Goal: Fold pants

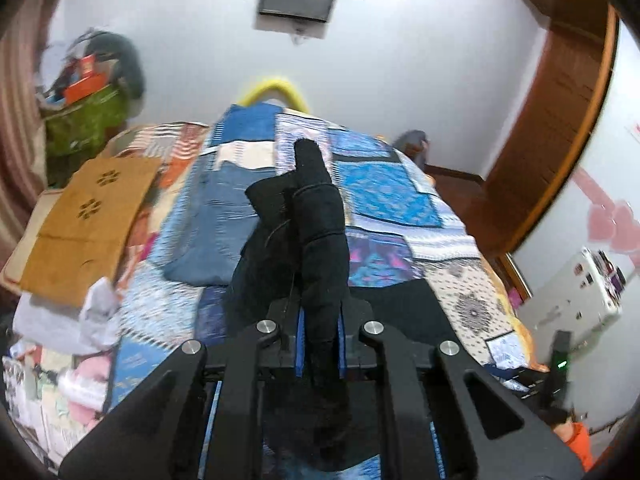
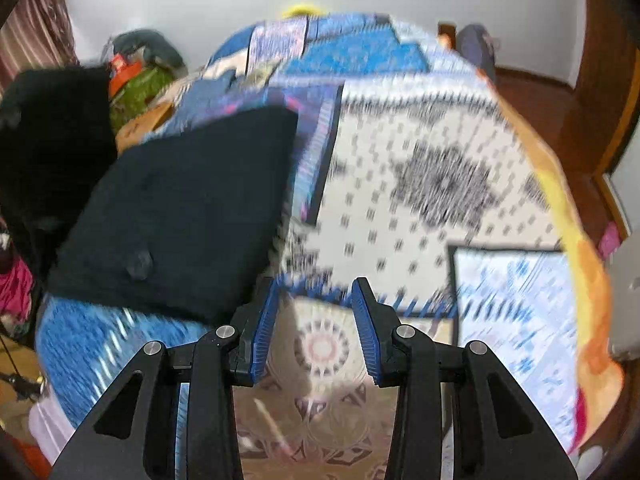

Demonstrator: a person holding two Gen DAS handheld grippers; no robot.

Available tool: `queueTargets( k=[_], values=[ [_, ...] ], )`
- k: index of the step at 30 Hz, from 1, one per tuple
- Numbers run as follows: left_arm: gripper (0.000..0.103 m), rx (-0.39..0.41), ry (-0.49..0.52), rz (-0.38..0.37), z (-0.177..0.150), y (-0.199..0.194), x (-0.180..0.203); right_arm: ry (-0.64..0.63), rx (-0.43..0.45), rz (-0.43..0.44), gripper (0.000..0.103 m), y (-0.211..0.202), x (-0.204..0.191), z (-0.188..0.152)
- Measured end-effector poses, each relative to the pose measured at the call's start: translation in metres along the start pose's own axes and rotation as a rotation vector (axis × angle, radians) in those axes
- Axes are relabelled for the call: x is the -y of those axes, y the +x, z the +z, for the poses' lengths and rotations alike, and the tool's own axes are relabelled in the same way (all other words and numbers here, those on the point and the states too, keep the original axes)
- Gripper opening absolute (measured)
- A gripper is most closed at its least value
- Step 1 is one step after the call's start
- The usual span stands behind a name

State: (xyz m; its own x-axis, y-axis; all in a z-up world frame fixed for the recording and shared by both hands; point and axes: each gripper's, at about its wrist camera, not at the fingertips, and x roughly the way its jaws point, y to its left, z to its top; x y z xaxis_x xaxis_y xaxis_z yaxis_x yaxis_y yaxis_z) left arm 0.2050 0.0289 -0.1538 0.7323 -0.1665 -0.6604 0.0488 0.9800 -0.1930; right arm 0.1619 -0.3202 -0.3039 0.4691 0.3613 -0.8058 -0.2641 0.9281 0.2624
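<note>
— So, what lies under the claws?

— Biggest thing is the bed, covered by a patchwork quilt (image 1: 384,188) of blue, white and purple panels. It stretches ahead of both claws and off to either side.

— And the pants?

— Black pants (image 1: 316,216). From the left wrist view, a bunched, rolled length of them rises straight ahead of the left claw (image 1: 319,344), lifted clear of the quilt, with more dark cloth hanging to the left of the roll. From the right wrist view, a flat, squarish black part of the pants (image 2: 180,208) lies on the quilt ahead and to the left of the right claw (image 2: 316,328), and a dark mass fills the far left edge; that view is blurred, so I cannot tell what that mass is.

— How do the claws stand?

— The left one is clamped on the black pants, the cloth pinched between its blue pads (image 1: 299,344). The right one stands spread apart with nothing between its blue pads (image 2: 264,332); only quilt shows through the gap.

— Anything else nearby?

— Left of the left claw, a tan cloth (image 1: 86,220) with cut-out flower shapes lies on the bed's edge, and nearer, a pale grey garment (image 1: 80,320). Far ahead, a yellow curved piece (image 1: 276,90) peeks over the bed's end.
</note>
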Motion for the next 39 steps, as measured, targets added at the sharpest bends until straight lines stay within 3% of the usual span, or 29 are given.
queueTargets(
  k=[12, 19, 24, 26, 29, 30, 32, 35, 39],
  values=[
    [0.010, -0.063, 0.165, -0.093, 0.003, 0.044, 0.102, 0.034, 0.037, 0.077, 0.035, 0.001, 0.007, -0.001],
    [0.011, -0.192, 0.308, -0.135, -0.039, 0.085, 0.160, 0.042, 0.042, 0.093, 0.035, 0.001, 0.009, -0.002],
    [0.012, -0.295, 0.371, -0.139, -0.075, 0.112, 0.174, 0.047, 0.043, 0.097, 0.035, -0.001, 0.009, -0.003],
    [0.019, -0.317, 0.389, -0.142, -0.085, 0.117, 0.176, 0.050, 0.043, 0.097, 0.035, -0.001, 0.009, -0.003],
    [0.053, -0.345, 0.404, -0.174, -0.091, 0.116, 0.180, 0.057, 0.042, 0.097, 0.035, -0.003, 0.009, -0.004],
    [0.069, -0.344, 0.401, -0.188, -0.091, 0.113, 0.180, 0.061, 0.040, 0.097, 0.036, -0.004, 0.009, -0.004],
    [0.073, -0.306, 0.389, -0.200, -0.086, 0.101, 0.180, 0.064, 0.042, 0.089, 0.043, -0.007, 0.009, -0.005],
    [0.073, -0.245, 0.389, -0.181, -0.067, 0.084, 0.172, 0.053, 0.045, 0.077, 0.044, -0.014, 0.007, -0.008],
    [0.086, -0.132, 0.358, -0.050, -0.027, 0.074, 0.134, 0.041, 0.058, 0.070, 0.044, -0.025, 0.004, -0.009]
  ],
)
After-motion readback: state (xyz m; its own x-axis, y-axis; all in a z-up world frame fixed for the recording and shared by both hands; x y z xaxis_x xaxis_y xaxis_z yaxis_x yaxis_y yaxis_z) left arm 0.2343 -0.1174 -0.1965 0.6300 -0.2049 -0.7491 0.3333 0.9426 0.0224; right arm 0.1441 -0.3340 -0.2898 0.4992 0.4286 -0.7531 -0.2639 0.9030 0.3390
